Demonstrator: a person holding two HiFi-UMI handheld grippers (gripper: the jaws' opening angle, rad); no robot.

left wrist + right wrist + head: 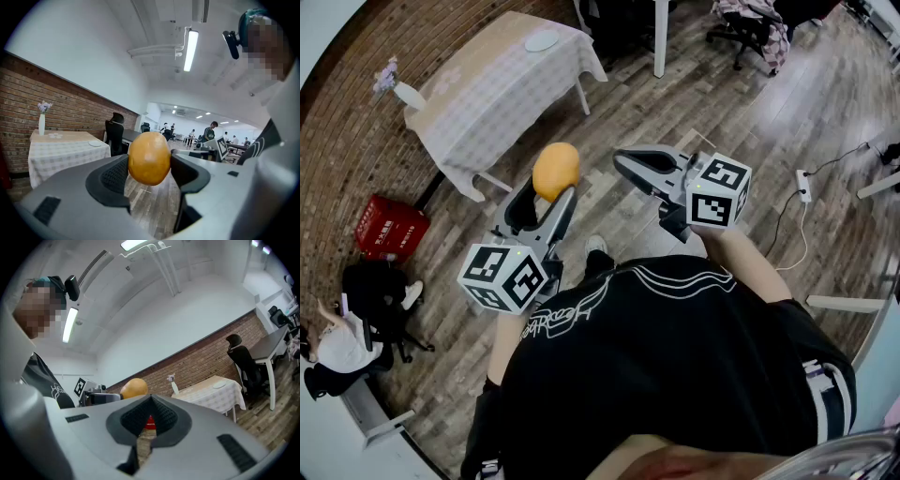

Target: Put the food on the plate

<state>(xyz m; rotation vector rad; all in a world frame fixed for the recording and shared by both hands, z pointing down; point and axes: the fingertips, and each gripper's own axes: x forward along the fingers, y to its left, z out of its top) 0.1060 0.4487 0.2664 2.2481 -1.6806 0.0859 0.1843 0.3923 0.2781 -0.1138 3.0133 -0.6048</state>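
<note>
A smooth yellow-orange piece of food [555, 170] is clamped between the jaws of my left gripper [546, 195], which I hold in the air above the wooden floor. In the left gripper view the food [149, 158] fills the gap between the two dark pads. My right gripper [624, 162] hangs beside it to the right, shut with nothing in it. A small white plate [542, 40] lies on the far table [487, 103], some way ahead of both grippers. The plate [218, 385] also shows in the right gripper view, on the checked cloth.
A white vase [398, 89] with flowers stands at the table's left end. A red basket [389, 228] sits on the floor by the brick wall, near a seated person [337, 342]. An office chair [750, 28] and a desk stand beyond. A power strip [803, 186] lies at right.
</note>
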